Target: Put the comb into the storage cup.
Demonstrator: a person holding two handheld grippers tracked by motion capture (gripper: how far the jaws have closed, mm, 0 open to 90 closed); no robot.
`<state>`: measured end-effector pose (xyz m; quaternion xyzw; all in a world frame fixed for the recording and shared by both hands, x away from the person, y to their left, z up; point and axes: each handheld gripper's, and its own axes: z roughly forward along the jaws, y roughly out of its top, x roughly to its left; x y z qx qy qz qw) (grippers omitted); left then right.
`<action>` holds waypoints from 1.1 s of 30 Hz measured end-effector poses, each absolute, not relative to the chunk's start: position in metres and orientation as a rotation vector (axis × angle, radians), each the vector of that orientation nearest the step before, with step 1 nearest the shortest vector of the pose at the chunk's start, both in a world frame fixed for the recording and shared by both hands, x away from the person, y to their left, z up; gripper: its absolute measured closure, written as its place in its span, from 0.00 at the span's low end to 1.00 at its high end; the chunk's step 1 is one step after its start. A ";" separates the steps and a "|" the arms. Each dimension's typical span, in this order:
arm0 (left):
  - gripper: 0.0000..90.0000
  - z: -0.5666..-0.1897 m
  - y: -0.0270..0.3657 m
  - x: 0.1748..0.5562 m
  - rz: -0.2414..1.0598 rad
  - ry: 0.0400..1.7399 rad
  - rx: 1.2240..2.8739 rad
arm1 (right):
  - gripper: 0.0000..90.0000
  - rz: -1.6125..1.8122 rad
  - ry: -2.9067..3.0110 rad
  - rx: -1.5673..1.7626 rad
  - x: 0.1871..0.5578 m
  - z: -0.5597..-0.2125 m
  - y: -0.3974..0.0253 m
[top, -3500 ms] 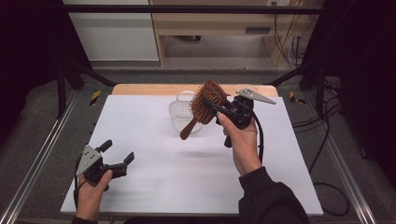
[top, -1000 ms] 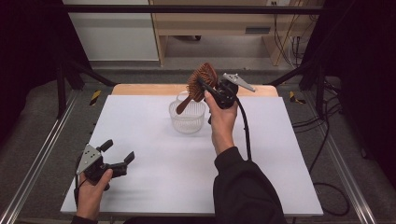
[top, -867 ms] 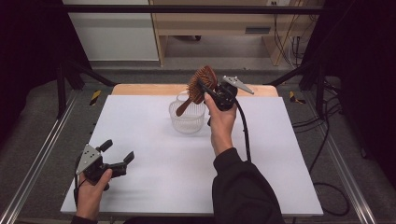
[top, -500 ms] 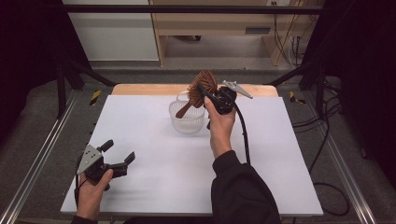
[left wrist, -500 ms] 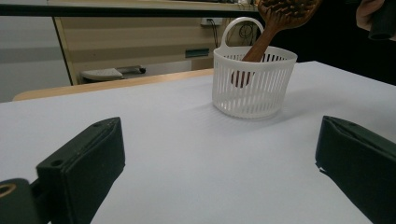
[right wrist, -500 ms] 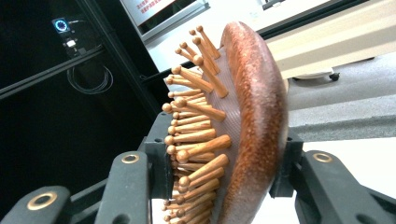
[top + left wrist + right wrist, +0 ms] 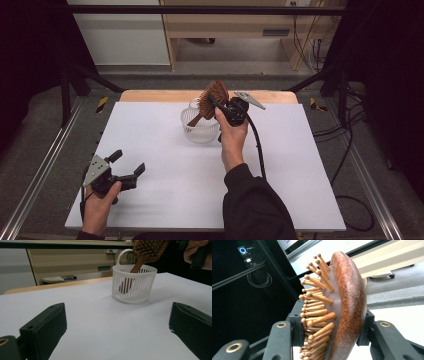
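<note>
Wooden, with peg bristles, the brush [image 7: 212, 99] carries no readable brand or label. The right hand-held gripper [image 7: 223, 108] pinches its head, one jaw on the bristle side and one on the rounded back; the handle slants down into the white slatted basket [image 7: 199, 131], head above the rim. The basket stands on the white worktop [image 7: 165, 150] toward its far edge, with open surface around it. Well nearer than the basket, at the worktop's near left, the left hand-held gripper [image 7: 126, 167] rests with jaws spread, holding nothing.
</note>
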<state>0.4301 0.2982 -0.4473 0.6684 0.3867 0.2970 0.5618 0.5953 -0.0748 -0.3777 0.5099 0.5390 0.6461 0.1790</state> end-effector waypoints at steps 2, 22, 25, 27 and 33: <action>0.02 -0.447 0.298 0.430 0.698 0.912 1.575 | 0.59 1.826 1.524 1.451 0.595 -0.380 -0.075; 0.02 -0.447 0.297 0.430 0.694 0.904 1.577 | 0.59 1.828 1.520 1.480 0.594 -0.388 -0.075; 0.02 -0.447 0.296 0.430 0.694 0.904 1.578 | 0.59 1.824 1.524 1.475 0.595 -0.389 -0.075; 0.02 -0.447 0.296 0.430 0.695 0.902 1.579 | 0.59 1.825 1.524 1.480 0.595 -0.389 -0.075; 0.02 -0.447 0.296 0.430 0.693 0.902 1.579 | 0.59 1.824 1.526 1.482 0.595 -0.391 -0.074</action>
